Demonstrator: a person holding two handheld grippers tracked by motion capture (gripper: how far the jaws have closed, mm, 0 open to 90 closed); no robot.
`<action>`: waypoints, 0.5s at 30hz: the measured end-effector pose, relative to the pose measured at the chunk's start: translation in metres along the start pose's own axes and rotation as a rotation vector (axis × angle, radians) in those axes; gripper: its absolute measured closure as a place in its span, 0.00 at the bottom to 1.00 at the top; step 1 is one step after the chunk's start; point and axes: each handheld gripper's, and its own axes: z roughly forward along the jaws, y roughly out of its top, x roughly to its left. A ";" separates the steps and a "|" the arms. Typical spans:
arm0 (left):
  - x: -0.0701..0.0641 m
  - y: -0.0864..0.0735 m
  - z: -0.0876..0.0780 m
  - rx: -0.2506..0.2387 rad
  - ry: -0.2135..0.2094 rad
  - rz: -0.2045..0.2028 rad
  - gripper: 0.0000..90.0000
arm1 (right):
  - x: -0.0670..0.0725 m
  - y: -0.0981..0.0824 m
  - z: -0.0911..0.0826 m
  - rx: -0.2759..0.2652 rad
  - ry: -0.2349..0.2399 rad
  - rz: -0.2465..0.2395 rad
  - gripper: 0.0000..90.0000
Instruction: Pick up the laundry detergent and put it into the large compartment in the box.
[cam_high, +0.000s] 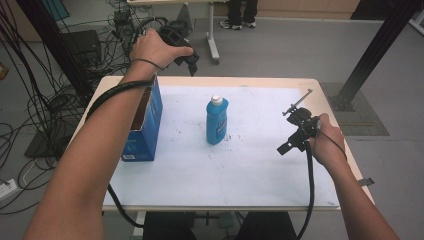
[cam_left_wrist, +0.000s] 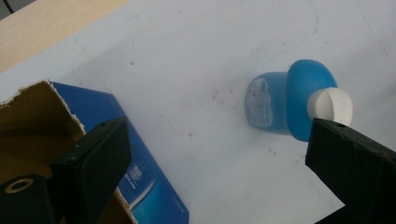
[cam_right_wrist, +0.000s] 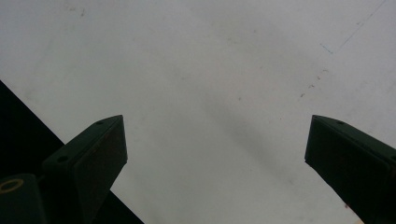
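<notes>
Standing at the left of the white counter (cam_high: 240, 165), a blue carton (cam_high: 145, 127) is gaping open at its top (torn flaps showing). Above it the left tool (cam_high: 187, 60) is hovering, jaws spread. A blue bottle (cam_high: 217, 121) is standing upright mid-counter, its white cap (cam_high: 216, 99) pointing up. Farther right, the right tool (cam_high: 290, 145) is hanging empty, jaws apart.
</notes>
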 end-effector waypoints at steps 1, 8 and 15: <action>-0.001 0.000 0.000 -0.003 -0.005 0.000 0.08 | 0.001 0.000 0.000 0.000 0.001 0.003 0.06; -0.010 -0.002 -0.001 -0.023 -0.013 0.028 0.09 | 0.001 0.001 0.000 0.003 -0.002 -0.007 0.06; -0.018 -0.003 0.002 -0.028 -0.022 0.037 0.09 | 0.000 -0.001 -0.001 0.000 -0.006 -0.005 0.06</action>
